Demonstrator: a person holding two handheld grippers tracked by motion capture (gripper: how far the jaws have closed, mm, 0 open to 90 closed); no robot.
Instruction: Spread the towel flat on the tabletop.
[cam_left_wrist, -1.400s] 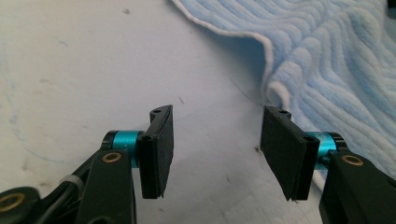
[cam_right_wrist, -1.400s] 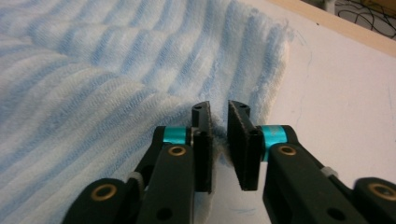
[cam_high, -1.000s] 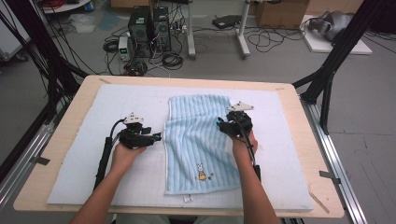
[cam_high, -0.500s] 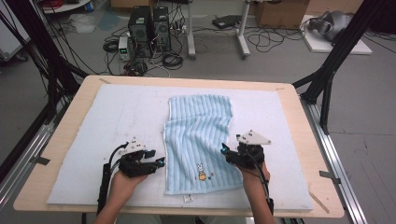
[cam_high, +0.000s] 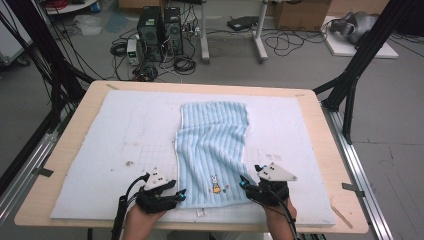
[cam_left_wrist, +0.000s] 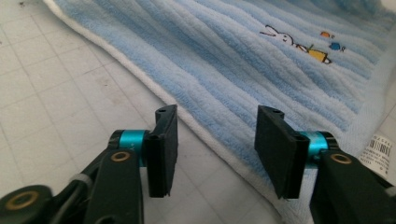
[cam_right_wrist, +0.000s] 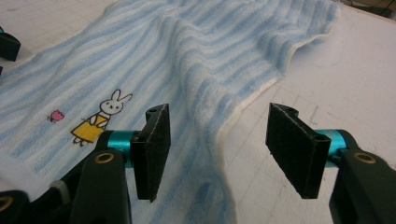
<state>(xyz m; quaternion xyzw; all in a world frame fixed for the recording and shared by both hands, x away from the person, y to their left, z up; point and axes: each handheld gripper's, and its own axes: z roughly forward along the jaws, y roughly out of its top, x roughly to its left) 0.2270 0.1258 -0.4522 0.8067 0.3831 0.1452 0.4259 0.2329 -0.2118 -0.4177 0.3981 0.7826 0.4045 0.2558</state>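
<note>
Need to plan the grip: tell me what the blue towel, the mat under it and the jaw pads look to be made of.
Blue towel: soft terry cloth, probably cotton, with a ribbed looped pile, matte, and a printed or stitched rabbit. Mat: pale, dull, gridded sheet, perhaps foam or fabric; faint stains. Pads: black, matte, finely textured, likely foam or rubber.

The towel (cam_high: 212, 150) was seen as soft ribbed terry cloth, matt. The mat (cam_high: 115, 135) looked smooth, the table (cam_high: 310, 107) pale bare wood.

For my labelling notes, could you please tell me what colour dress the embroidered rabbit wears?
Yellow, on the rabbit of the blue striped towel; right gripper view.
</note>
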